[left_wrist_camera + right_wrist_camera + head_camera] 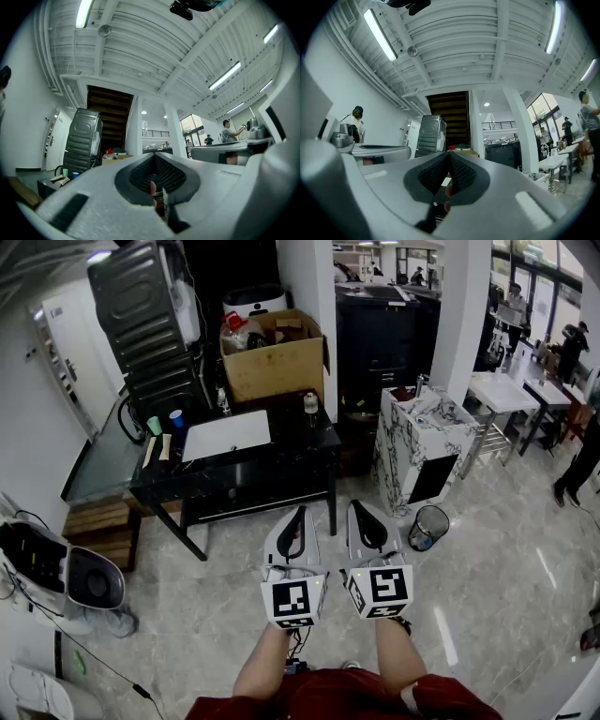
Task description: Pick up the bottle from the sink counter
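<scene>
A small clear bottle with a pale cap stands upright near the right end of the black sink counter, right of the white basin. Both grippers are held side by side over the floor, well short of the counter and pointing toward it. The left gripper has its jaws pressed together with nothing between them. The right gripper is likewise shut and empty. In both gripper views the jaws hide most of the counter, and I cannot make out the bottle there.
A green cup and a blue cup stand at the counter's left end. A cardboard box sits behind the sink. A marble-patterned cabinet and a wire bin stand to the right, a wooden pallet to the left.
</scene>
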Demonstrator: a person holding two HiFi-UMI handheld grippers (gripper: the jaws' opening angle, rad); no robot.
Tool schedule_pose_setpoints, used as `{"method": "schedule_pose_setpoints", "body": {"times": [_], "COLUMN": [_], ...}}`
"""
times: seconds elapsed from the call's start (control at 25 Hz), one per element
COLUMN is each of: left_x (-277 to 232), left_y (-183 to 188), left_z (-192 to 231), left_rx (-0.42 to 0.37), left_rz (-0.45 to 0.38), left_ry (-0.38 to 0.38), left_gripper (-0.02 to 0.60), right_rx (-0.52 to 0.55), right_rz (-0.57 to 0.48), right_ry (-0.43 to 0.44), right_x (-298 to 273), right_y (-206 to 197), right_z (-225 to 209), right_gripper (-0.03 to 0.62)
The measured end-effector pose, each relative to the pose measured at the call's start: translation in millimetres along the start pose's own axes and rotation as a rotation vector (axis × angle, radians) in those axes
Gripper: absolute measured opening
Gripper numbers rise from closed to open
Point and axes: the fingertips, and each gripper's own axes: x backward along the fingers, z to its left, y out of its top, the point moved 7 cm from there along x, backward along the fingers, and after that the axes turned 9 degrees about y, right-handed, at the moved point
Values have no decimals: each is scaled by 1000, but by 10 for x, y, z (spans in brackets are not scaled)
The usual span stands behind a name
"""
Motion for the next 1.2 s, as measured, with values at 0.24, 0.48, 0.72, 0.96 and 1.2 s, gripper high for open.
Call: {"method": "schedule_pose_setpoints", "body": {"times": [0.24, 0.48, 0.72, 0.96, 1.2], "left_x": [13, 22, 39, 42, 72], "left_y": [48, 38, 17, 25, -55], "left_z": [-107, -238, -411, -644, -898], "left_rx": [4, 5, 3, 4, -5], "left_rz": [-10, -8, 3, 9, 35], "left_ry": [-4, -3, -5, -4, 23], "left_gripper": [-2, -2, -2, -2, -2], "right_rx": [-1, -9, -34, -77, -108], "right_rz": [-2, -6, -13, -19, -6], "right_ry": [0, -6, -9, -12, 4], "right_x": [74, 170, 288, 432, 618], "right_y": [15, 12, 9, -36, -103], "right_z": [-49, -153, -274, -456, -692], "right_gripper": [2, 2, 2, 2, 2]}}
